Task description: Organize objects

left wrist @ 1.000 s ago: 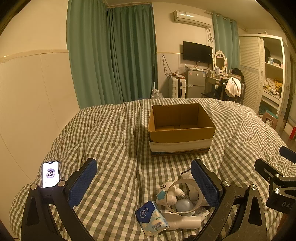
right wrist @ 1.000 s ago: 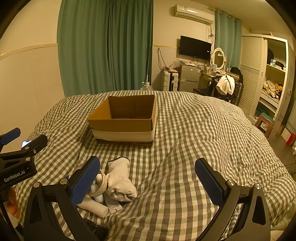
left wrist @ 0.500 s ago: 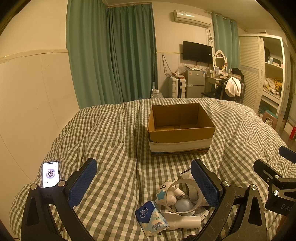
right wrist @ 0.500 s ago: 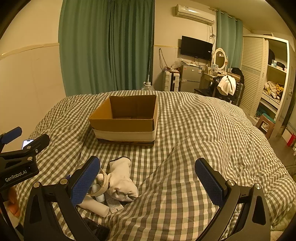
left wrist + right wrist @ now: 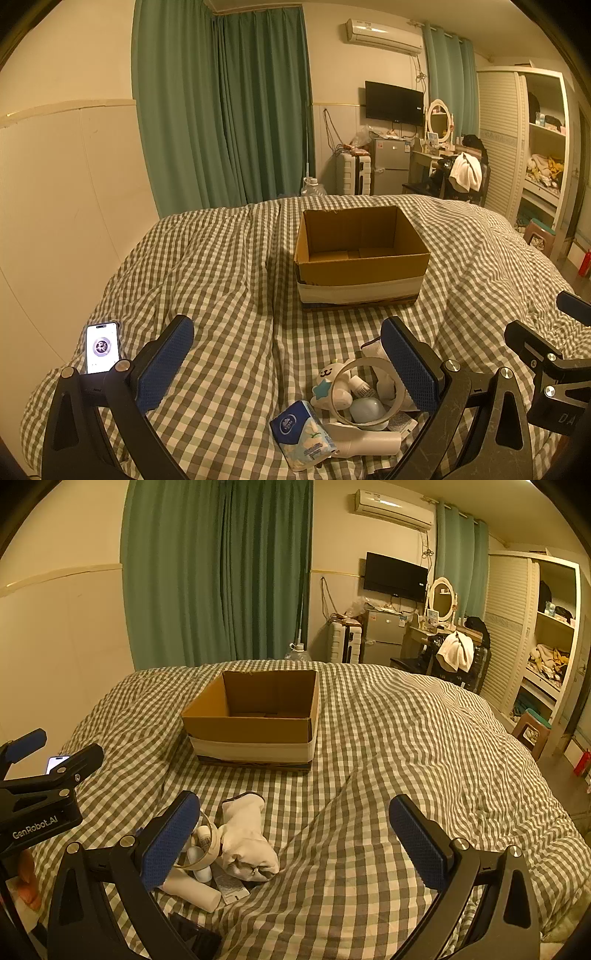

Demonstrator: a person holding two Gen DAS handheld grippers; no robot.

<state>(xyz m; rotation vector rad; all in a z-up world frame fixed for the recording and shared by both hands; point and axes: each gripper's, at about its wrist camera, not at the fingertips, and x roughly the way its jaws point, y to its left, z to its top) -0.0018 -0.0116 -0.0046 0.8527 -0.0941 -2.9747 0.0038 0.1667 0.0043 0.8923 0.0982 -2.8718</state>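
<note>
An open cardboard box (image 5: 360, 254) sits on the checked bed (image 5: 229, 280); it also shows in the right wrist view (image 5: 255, 720). A pile of small items lies near me: a tissue pack (image 5: 303, 435), a white plush toy (image 5: 330, 380), a tape ring (image 5: 365, 391), a white tube (image 5: 369, 441) and a rolled white sock (image 5: 245, 838). My left gripper (image 5: 288, 362) is open and empty above the pile's left side. My right gripper (image 5: 295, 834) is open and empty, the pile by its left finger.
A phone (image 5: 101, 347) with a lit screen lies at the bed's left edge. Green curtains (image 5: 221, 110) hang behind the bed. A desk, small fridge and wardrobe (image 5: 532, 147) stand at the far right. The wall (image 5: 66, 184) runs along the left.
Both grippers have drifted slightly; the views are almost the same. Nothing was picked up or moved.
</note>
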